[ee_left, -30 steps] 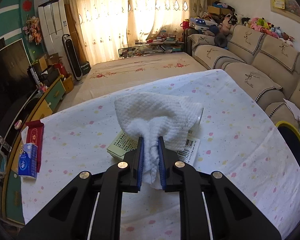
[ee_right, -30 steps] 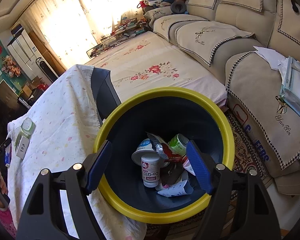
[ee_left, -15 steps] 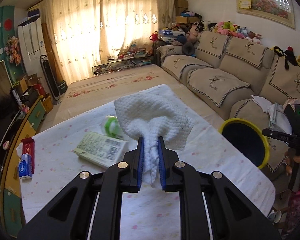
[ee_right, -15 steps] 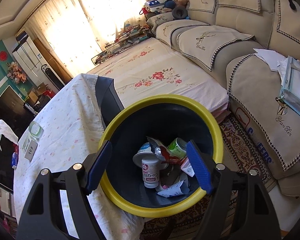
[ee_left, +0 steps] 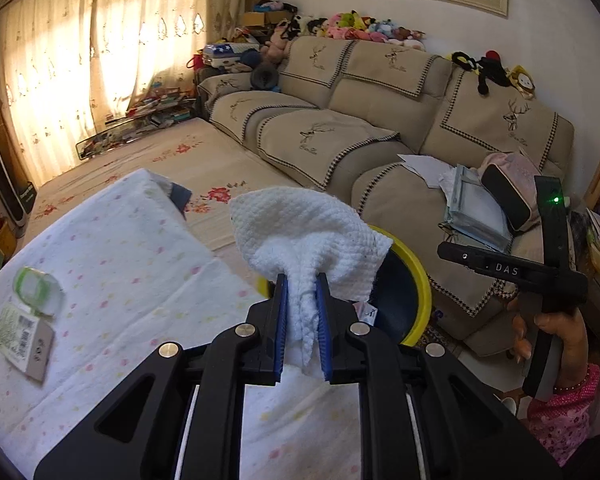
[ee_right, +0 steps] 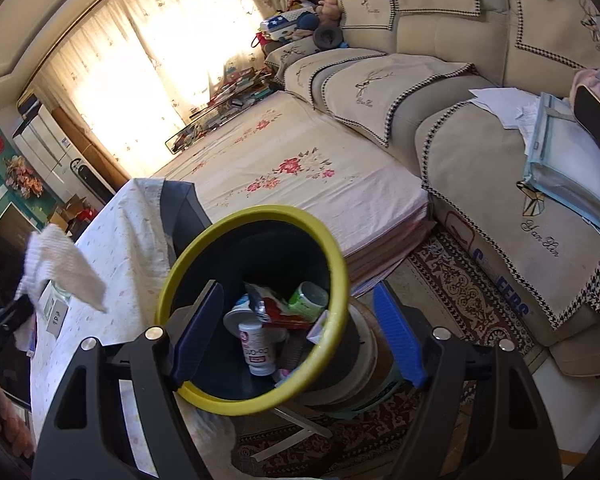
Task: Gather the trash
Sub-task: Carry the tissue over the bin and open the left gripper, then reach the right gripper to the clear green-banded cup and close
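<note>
My left gripper [ee_left: 302, 300] is shut on a crumpled white paper towel [ee_left: 308, 236] and holds it in the air over the table's right edge, in front of the yellow-rimmed trash bin [ee_left: 416, 280]. The towel also shows at the left of the right wrist view [ee_right: 63, 268]. My right gripper [ee_right: 295, 336] is open and empty above the bin [ee_right: 203, 256], which holds a white bottle [ee_right: 255, 344], cups and wrappers. The right gripper shows at the right of the left wrist view, held in a hand [ee_left: 540, 280].
The table has a white dotted cloth [ee_left: 131, 248] with a green-lidded container [ee_left: 35, 288] and a small carton [ee_left: 19, 336] at the left. A beige sofa [ee_left: 380, 140] with papers stands behind the bin. A patterned rug [ee_right: 460, 292] lies beside it.
My left gripper has swung right with the towel, from over the carton to in front of the bin. My right gripper has pulled back from the bin and stays open.
</note>
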`<state>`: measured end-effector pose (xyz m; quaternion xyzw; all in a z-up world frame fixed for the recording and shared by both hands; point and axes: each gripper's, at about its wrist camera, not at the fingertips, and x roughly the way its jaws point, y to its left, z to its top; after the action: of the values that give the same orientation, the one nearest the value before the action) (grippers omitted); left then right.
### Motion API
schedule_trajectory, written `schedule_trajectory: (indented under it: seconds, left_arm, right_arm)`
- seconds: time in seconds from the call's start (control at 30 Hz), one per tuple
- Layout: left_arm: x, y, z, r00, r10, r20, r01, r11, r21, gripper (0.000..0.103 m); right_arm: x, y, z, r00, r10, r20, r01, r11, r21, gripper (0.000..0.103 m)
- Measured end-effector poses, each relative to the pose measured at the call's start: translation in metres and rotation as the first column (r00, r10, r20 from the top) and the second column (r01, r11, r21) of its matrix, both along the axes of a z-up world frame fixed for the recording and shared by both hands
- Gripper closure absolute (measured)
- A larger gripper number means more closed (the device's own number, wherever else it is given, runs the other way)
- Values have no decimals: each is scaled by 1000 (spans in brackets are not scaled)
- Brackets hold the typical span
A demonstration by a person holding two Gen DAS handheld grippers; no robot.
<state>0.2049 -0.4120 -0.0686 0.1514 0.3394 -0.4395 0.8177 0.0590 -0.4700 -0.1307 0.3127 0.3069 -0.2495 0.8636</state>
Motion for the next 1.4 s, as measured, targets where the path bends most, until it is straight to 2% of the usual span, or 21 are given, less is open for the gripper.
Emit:
schedule_trajectory:
  seconds: [0.23, 0.3, 0.37, 0.47, 0.67, 0.77, 0.93, 1.1, 1.23, 1.37, 1.4]
  left_arm:
    - [-1, -71, -40, 998, -47, -40, 51, 994, 101, 86]
    - [3, -83, -51, 998, -33, -50, 39, 991, 129, 78]
    - [6, -94, -59, 997, -23, -72, 33, 988, 149, 63]
    - [12, -95, -67, 996, -10, -94, 25, 987, 160, 52]
    - [13, -83, -51, 998, -10, -65, 18, 993, 120, 49]
    - [16, -59, -38, 999, 14, -44, -11, 998, 70, 43]
    - [26, -6, -23, 995, 90, -34, -90, 996, 9, 38]
    - [43, 70, -10, 976, 219, -14, -220, 974, -59, 27]
    - [60, 142, -4, 940, 342, 9, -339, 934, -110, 18]
    - [80, 212, -8, 885, 466, 16, -460, 879, -128, 14]
    - [85, 230, -11, 865, 502, 19, -496, 859, -128, 14]
  right_arm:
    - [-29, -19, -1, 998, -52, 26, 51, 999, 15, 29]
    - [-33, -23, -2, 998, -56, 31, 55, 998, 21, 29]
    - [-35, -26, -5, 998, -58, 34, 57, 998, 28, 29]
    - [-37, -29, -9, 998, -57, 34, 56, 998, 41, 29]
    - [-35, -31, -15, 998, -51, 31, 49, 997, 56, 29]
    - [-32, -29, -17, 999, -43, 26, 42, 997, 62, 29]
    - [-20, -21, -19, 1000, -11, 10, 10, 998, 61, 29]
    - [-3, -7, -16, 999, 32, -4, -32, 998, 48, 29]
    - [16, 13, -9, 997, 81, -19, -80, 996, 28, 29]
    - [42, 38, -1, 989, 141, -40, -141, 990, 4, 29]
    - [50, 47, 2, 985, 163, -47, -164, 987, -6, 29]
